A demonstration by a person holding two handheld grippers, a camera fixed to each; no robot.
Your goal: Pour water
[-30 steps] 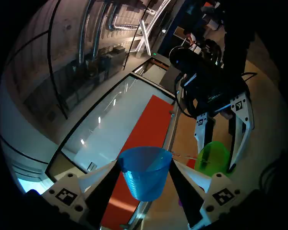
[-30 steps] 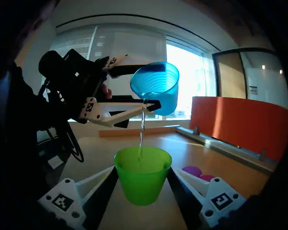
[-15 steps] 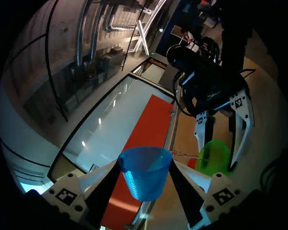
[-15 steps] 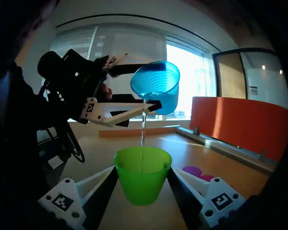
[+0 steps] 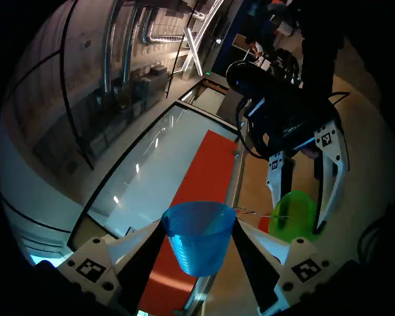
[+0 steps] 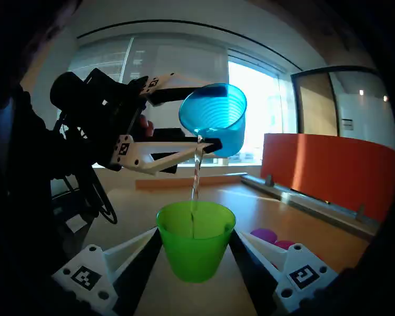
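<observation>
Water (image 6: 196,174) falls in a thin stream from the blue cup (image 6: 213,118) into the green cup (image 6: 196,239) right below it. The blue cup is tipped far over: its long axis lies almost level, its mouth points toward the right gripper's camera and a little down, and the water leaves at the lowest part of the rim. The green cup stands upright with its mouth up, and the stream lands inside it.

The left gripper (image 5: 197,229) has its two fingers closed against the sides of the blue cup and holds it in the air. A hand (image 6: 145,126) shows behind that gripper. The right gripper (image 6: 196,231) grips the green cup in the same way, one finger pressed on each side. I cannot tell if this cup rests on the table (image 6: 282,210) or hangs just over it.

Compared with one second ago, very little is different. The blue cup keeps nearly the same place and tilt, and the stream still runs, now leaning slightly to one side.

The table is of light wood. An orange panel (image 6: 339,168) stands along its far edge, and two purple things (image 6: 266,234) lie near the right finger. A bright window (image 6: 250,105) is behind the cups. In the left gripper view, pipes (image 5: 118,47) run along a dark ceiling.
</observation>
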